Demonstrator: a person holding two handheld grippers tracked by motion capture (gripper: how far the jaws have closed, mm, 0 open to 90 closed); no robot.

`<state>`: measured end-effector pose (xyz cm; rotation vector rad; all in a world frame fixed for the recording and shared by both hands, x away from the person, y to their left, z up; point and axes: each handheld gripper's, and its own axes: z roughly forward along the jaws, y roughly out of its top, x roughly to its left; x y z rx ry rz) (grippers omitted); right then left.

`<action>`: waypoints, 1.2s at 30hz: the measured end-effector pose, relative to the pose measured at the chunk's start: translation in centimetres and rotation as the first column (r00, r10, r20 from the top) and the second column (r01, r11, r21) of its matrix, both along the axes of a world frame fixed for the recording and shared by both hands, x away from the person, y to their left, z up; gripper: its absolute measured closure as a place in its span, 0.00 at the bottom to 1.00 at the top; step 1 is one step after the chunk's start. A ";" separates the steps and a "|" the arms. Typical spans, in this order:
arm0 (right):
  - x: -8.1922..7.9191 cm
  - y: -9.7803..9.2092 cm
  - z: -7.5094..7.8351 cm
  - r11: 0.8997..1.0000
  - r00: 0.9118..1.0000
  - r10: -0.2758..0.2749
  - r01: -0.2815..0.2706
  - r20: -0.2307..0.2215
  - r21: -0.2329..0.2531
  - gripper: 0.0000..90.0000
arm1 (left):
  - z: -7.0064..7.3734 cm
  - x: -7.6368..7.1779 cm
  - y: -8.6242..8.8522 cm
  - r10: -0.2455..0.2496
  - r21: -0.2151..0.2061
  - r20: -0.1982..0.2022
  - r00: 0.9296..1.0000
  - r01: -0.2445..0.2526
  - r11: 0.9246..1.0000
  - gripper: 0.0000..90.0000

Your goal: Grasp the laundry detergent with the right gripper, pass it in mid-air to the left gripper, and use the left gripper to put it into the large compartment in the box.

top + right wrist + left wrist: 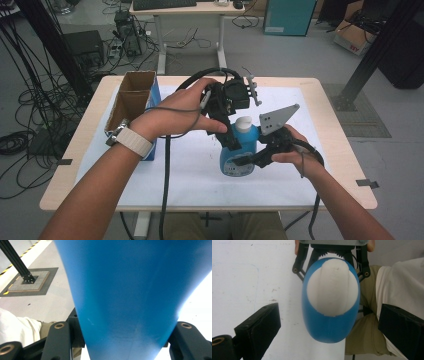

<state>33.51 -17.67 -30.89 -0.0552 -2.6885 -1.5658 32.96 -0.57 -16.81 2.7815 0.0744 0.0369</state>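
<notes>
A blue bottle [235, 159] with a white cap [244, 123] stands upright on the white sheet near the table's middle. My right gripper [246, 161] comes in from the right and is shut on the bottle's lower body; in the right gripper view the blue bottle [130, 290] sits tight between my right gripper's [123, 342] jaws. My left gripper [239, 134] points down over the bottle's top. In the left gripper view my left gripper [329, 323] is open, its jaws wide apart on either side of the bottle [329, 330] and cap [332, 287], not touching.
An open cardboard box [131, 97] with a blue side stands at the table's left. The wooden table [332, 150] carries a white sheet [190, 170]. Cables trail from both grippers toward the front edge. A desk and floor cables lie beyond the table.
</notes>
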 end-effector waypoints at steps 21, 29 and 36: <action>-0.1 0.2 0.0 1.000 1.000 0.003 -0.003 -0.003 -0.001 0.48 | -0.7 0.0 -0.7 -0.006 0.011 -0.003 1.000 0.006 1.000 0.06; -0.3 0.3 0.1 1.000 1.000 0.008 -0.008 -0.013 -0.001 0.48 | -1.5 0.2 -1.5 -0.014 0.024 -0.008 1.000 0.014 1.000 0.07; -0.4 0.2 0.1 1.000 1.000 0.012 -0.012 -0.013 -0.002 0.48 | -2.1 0.3 -2.1 -0.025 0.037 -0.026 0.999 0.026 0.999 0.12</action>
